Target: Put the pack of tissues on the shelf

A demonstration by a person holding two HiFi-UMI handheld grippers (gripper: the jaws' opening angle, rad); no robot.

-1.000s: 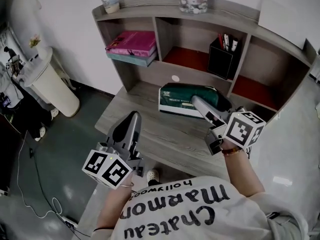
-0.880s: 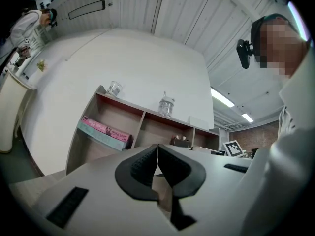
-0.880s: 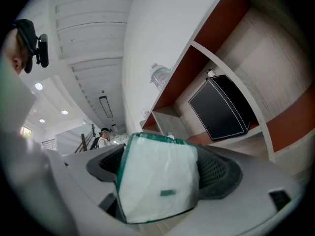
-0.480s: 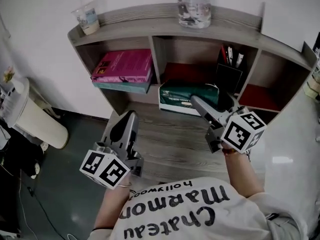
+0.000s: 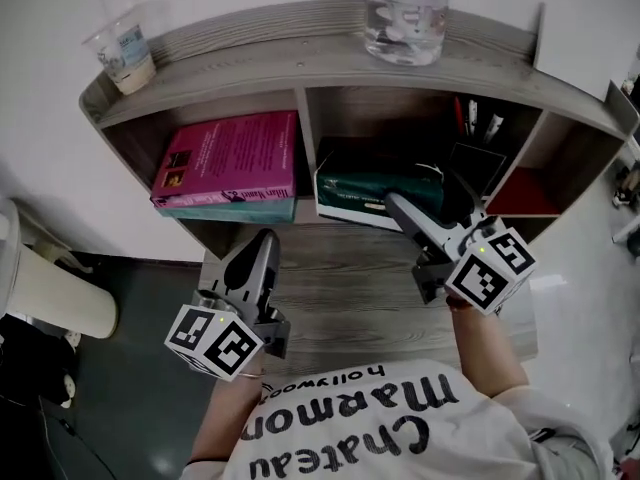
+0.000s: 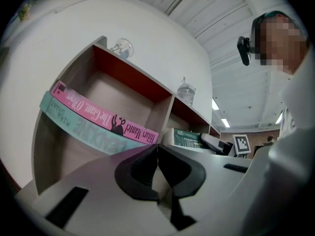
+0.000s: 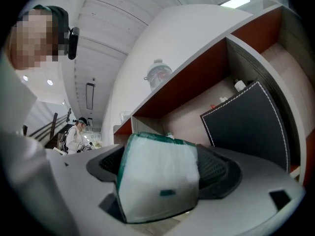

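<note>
While the left hand-held gripper (image 5: 265, 240) is closed, the right (image 5: 416, 201) pinches tissues (image 5: 362, 184) — one pack.

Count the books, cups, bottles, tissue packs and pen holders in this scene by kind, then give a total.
Books: 2 (pink book lying on teal book)
Cup: 1
Bottle: 1
Tissue pack: 1
Pen holder: 1
Total: 6
</note>
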